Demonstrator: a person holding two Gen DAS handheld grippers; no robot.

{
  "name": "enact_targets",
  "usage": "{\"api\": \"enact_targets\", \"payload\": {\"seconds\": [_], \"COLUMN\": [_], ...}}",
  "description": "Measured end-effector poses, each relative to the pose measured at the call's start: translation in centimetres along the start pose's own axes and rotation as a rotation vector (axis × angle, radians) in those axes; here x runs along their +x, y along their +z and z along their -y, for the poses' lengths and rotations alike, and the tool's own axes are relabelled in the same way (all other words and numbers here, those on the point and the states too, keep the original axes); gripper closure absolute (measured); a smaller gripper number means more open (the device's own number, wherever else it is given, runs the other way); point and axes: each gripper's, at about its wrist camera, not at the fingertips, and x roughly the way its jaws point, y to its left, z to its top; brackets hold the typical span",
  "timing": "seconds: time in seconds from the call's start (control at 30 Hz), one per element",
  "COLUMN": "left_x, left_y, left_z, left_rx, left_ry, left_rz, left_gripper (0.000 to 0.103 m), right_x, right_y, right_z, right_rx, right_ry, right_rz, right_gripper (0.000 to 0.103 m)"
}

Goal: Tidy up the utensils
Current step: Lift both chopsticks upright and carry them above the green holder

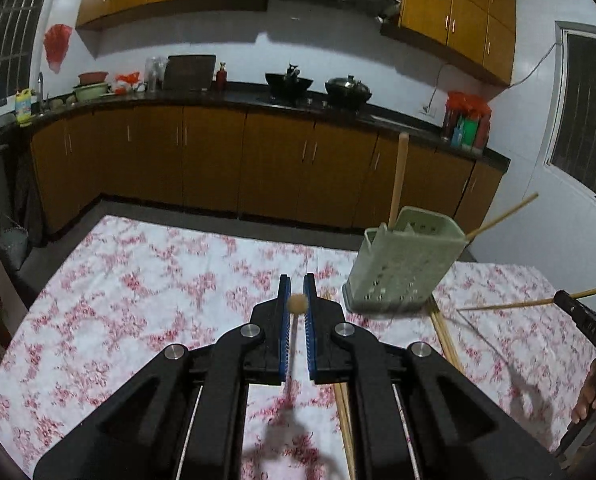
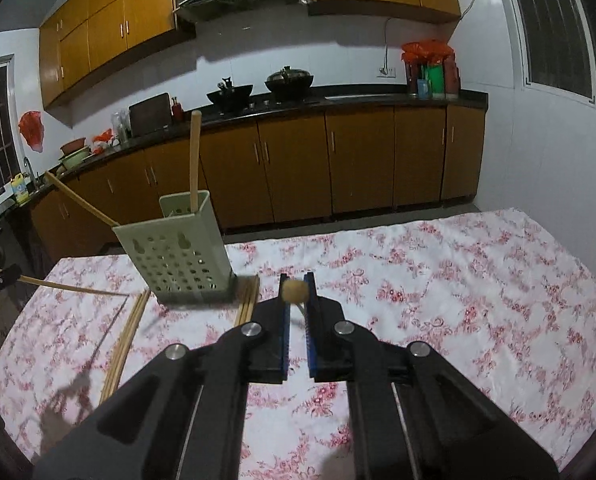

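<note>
Holding: one chopstick is pinched by each gripper, its butt end seen head-on between the blue pads.
Left gripper (image 1: 298,300): pressed together on a chopstick (image 1: 296,302), raised above the tablecloth (image 1: 138,280); its shadow is cast on the cloth below.
Right gripper (image 2: 296,294): pressed together on a second chopstick (image 2: 294,291), likewise held above the cloth.
Holder (image 1: 401,264): a pale green perforated utensil holder is stood on the cloth, between the two grippers; in the left view it is seen leaning.
Inside the holder: a thick wooden handle (image 2: 194,160) is stood nearly upright, and a thin stick (image 2: 82,202) is leaned out over the rim.
Loose chopsticks (image 2: 126,340): several are laid on the cloth just beside the holder's base, on both sides of it.
Hand (image 1: 593,394): fingers are seen at the left view's right edge, wrapped on the other gripper's body.
Background: brown cabinets and a dark counter (image 2: 337,100) with two woks are seen behind.
</note>
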Motion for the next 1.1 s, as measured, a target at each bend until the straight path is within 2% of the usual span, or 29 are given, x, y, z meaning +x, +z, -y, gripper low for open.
{"api": "enact_targets", "payload": {"seconds": [0.17, 0.43, 0.63, 0.73, 0.9, 1.1], "left_x": [-0.6, -3.5, -5.4, -6.1, -6.8, -5.6], "left_y": [1.2, 4.0, 5.5, 6.5, 8.7, 10.8], "left_z": [0.0, 0.8, 2.6, 3.8, 5.8, 6.7], "left_rx": [0.004, 0.023, 0.036, 0.028, 0.014, -0.050], "left_ry": [-0.002, -0.069, -0.130, -0.156, -0.170, -0.160], "left_rz": [0.028, 0.092, 0.146, 0.200, 0.314, 0.406], "left_gripper": [0.096, 0.096, 0.096, 0.096, 0.096, 0.096], "right_x": [-1.2, -5.2, -7.4, -7.9, -7.4, -4.0], "right_y": [1.5, 5.7, 7.6, 8.6, 10.0, 10.8], "right_z": [-0.2, -1.3, -2.6, -3.4, -4.6, -5.8], "right_rx": [0.019, 0.016, 0.016, 0.009, 0.002, -0.021], "right_ry": [0.020, 0.143, 0.256, 0.273, 0.283, 0.265], "right_rz": [0.050, 0.149, 0.182, 0.213, 0.246, 0.210], "right_gripper": [0.095, 0.095, 0.095, 0.095, 0.095, 0.095]}}
